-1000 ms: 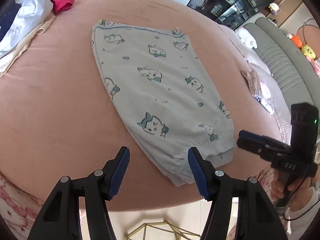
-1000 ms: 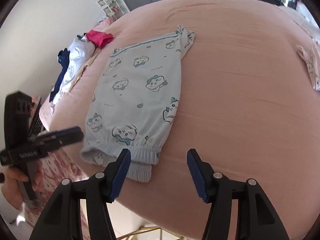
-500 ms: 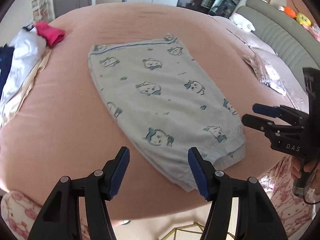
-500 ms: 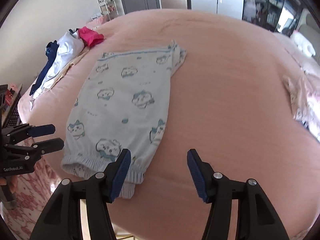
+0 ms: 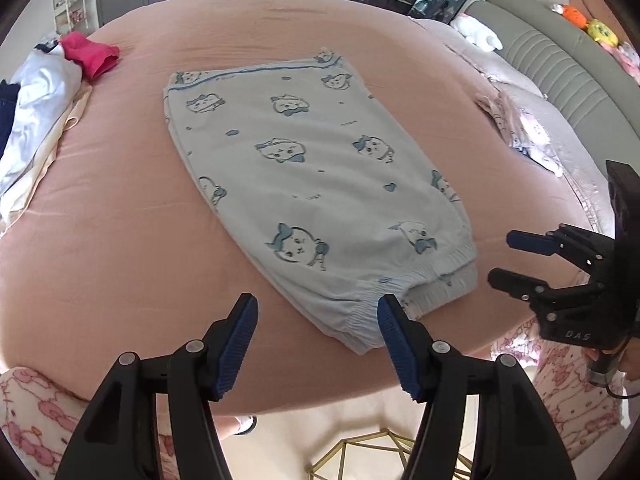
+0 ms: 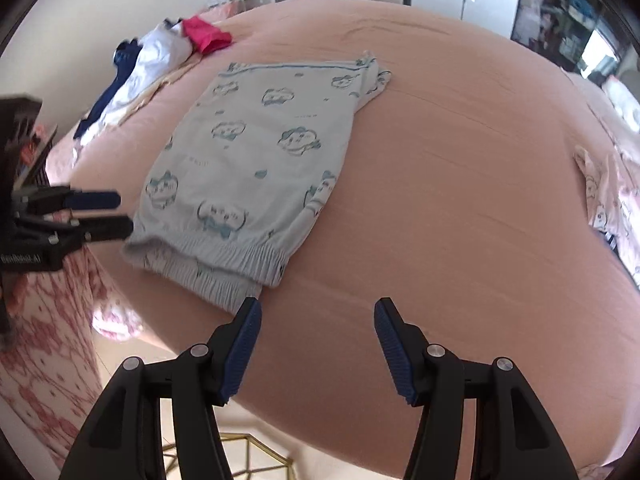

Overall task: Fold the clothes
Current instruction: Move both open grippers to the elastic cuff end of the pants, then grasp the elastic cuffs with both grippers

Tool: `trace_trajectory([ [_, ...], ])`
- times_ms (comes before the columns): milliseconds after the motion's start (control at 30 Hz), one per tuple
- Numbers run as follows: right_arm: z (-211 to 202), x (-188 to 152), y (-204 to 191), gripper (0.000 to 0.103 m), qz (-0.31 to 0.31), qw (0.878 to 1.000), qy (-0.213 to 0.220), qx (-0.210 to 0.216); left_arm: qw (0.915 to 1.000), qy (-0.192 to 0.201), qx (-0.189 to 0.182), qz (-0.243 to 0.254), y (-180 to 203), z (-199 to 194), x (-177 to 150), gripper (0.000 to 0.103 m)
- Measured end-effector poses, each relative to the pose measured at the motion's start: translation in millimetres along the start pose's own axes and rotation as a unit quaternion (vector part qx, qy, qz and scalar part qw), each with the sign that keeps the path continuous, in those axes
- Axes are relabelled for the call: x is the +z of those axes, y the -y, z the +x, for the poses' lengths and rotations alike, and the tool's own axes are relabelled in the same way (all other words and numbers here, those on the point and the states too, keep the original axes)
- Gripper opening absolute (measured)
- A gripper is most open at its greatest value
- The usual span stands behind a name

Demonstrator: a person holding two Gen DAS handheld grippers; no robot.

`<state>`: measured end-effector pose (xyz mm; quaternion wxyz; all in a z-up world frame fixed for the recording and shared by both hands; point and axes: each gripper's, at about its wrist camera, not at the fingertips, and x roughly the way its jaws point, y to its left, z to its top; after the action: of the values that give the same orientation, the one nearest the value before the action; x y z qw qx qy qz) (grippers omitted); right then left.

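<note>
Your left tongs are spread apart with nothing between the blue pads. They point steeply down at the near edge of the bed. The right-hand pad sits just at the elastic cuffs of the folded pants, though whether it touches the cloth cannot be told. Your right tongs are also spread and empty, tilted down over bare pink sheet, just to the right of the cuffs. In the left camera, the right tongs come in from the right edge, held by your hand, of which only a small part shows, near the lower right corner.

The pants are pale blue with a cartoon cat print. They lie flat on the pink sheet, folded lengthwise with one leg on the other. The waistband is at the far end and the gathered cuffs are at the near end, close to the edge of the bed.

A loose pile of clothes lies well away at the far left, with white, dark blue, cream and bright pink pieces. Another printed garment lies on the right side of the bed, apart from the pants. A grey padded headboard curves along the far right, with soft toys on it. Nothing lies between either tongs and the pants.
</note>
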<state>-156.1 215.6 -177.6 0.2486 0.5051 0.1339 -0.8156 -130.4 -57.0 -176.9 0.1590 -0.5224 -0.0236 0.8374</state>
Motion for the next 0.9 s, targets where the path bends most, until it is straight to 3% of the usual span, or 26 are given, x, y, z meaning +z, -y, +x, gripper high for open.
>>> trace_trajectory([
  [100, 5.2, -4.3, 4.1, 0.058, 0.024, 1.000, 0.000, -0.004, 0.9985, 0.012, -0.043, 0.034, 26.6, 2.8, 5.2, 0.060],
  [167, 6.3, -5.3, 14.9, 0.058, 0.063, 0.998, 0.006, 0.003, 0.9968, 0.013, -0.028, 0.073, 51.7, 11.4, 9.7, 0.060],
  [233, 7.1, -2.8, 16.1, 0.056, 0.061, 0.998, 0.012, 0.020, 0.9953, 0.001, -0.004, 0.096, 66.6, 21.0, 10.3, 0.060],
  [267, 6.1, -1.8, 11.9, 0.051, 0.043, 0.999, 0.012, 0.027, 0.9954, -0.007, -0.007, 0.095, 68.6, 25.8, 10.9, 0.060],
  [300, 5.2, -0.9, 7.6, 0.039, 0.025, 0.999, 0.011, 0.034, 0.9960, -0.014, -0.011, 0.088, 67.7, 28.1, 11.1, 0.060],
  [400, 4.1, 0.7, -4.7, 0.029, -0.024, 0.999, 0.013, 0.030, 0.9972, -0.021, -0.009, 0.071, 60.6, 29.3, 10.0, 0.060],
  [500, 8.2, 0.7, -11.9, 0.011, -0.049, 0.998, 0.011, 0.039, 0.9977, -0.026, -0.004, 0.062, 54.4, 27.2, 7.0, 0.060],
  [633, 16.3, 3.1, -23.8, 0.007, -0.074, 0.997, 0.021, 0.033, 0.9975, -0.016, -0.022, 0.066, 54.0, 26.6, 4.8, 0.060],
  [800, 11.9, 8.8, 0.7, 0.002, 0.026, 0.995, 0.053, 0.074, 0.9941, 0.009, -0.050, 0.096, 67.9, 20.2, 2.5, 0.060],
  [900, 3.2, 8.0, 3.9, 0.002, 0.039, 0.994, 0.068, 0.075, 0.9890, 0.034, -0.086, 0.116, 76.7, 8.6, -0.8, 0.060],
])
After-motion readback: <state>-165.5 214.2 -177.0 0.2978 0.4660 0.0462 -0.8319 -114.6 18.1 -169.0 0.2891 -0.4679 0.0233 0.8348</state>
